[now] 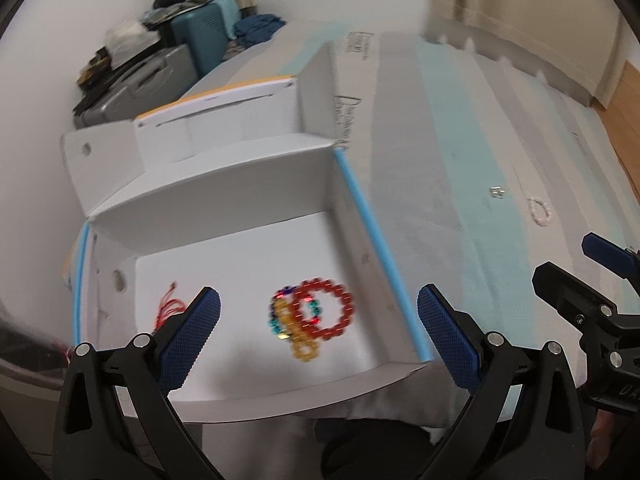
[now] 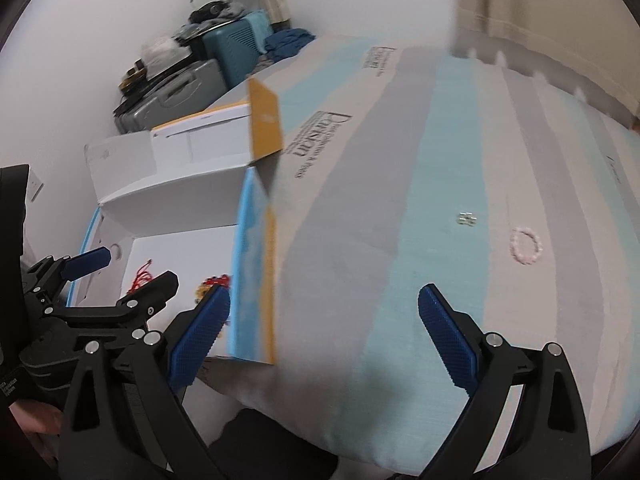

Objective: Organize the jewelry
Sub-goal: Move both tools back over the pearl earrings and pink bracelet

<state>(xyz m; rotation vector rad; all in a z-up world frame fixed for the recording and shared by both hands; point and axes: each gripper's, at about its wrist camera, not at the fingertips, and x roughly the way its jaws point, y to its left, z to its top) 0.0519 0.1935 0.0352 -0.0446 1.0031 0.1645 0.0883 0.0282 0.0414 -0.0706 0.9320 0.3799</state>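
An open white cardboard box (image 1: 224, 208) lies on the striped bed cover. In it lie a red bead bracelet (image 1: 324, 309), a yellow one (image 1: 302, 340) and a multicoloured one (image 1: 276, 312), overlapping, plus a red string piece (image 1: 170, 306). My left gripper (image 1: 318, 334) is open and empty, held above the box over the bracelets. My right gripper (image 2: 324, 334) is open and empty above the bed, right of the box (image 2: 256, 264). A pink bead bracelet (image 2: 526, 246) and small silver pieces (image 2: 466, 219) lie on the cover ahead of it; they also show in the left wrist view (image 1: 540, 210).
The bed cover (image 2: 420, 200) has grey, white and light blue stripes. Suitcases and piled clothes (image 1: 160, 52) stand against the wall behind the box. A beige curtain (image 1: 520, 0) hangs at the back right. Wood floor (image 1: 624, 96) shows at the far right.
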